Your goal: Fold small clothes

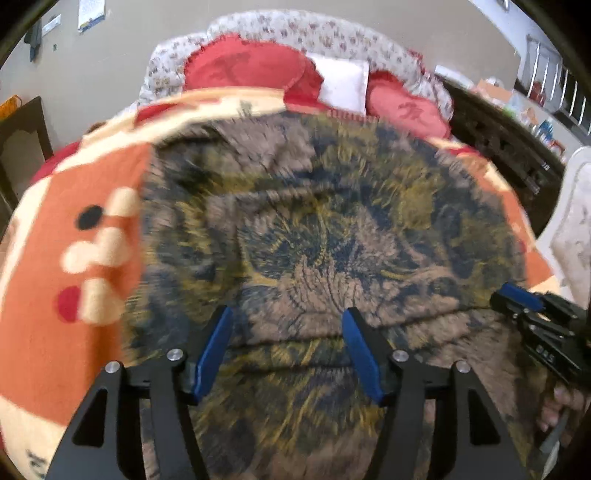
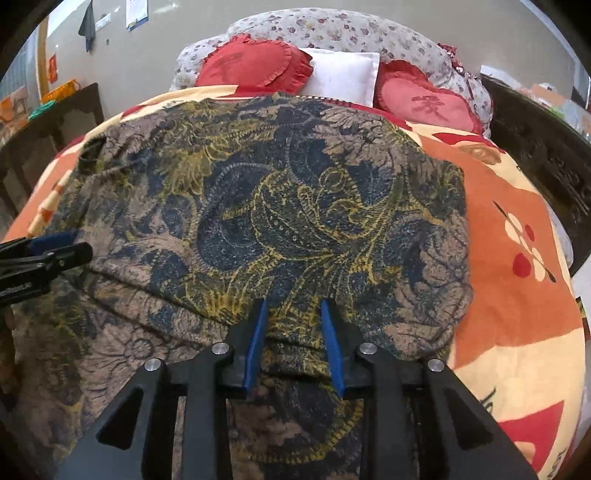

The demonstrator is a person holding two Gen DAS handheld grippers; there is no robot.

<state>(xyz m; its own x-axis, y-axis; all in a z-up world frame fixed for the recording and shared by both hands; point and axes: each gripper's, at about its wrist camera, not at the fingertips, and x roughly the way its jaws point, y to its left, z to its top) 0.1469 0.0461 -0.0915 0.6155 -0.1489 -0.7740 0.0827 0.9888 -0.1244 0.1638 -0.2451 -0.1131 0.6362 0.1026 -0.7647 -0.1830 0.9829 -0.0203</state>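
Folding looks barely begun: garment (image 2: 280, 206) lies spread across the bed (image 2: 517, 314), one fold near its front edge, left tool (image 1: 288, 350) wide open, right tool (image 2: 293, 339) half open, both empty.

Soft, even indoor light, no hard shadows or glare. The left wrist view is smeared with motion blur; the right is sharp. Both curve strongly toward dark edges.

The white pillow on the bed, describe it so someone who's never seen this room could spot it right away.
Look to the head of the bed, where cushions lean against a floral-print bolster. The white pillow sits in the middle, between two red heart-shaped cushions. It is the only plain, rectangular one, with no frill or marking.
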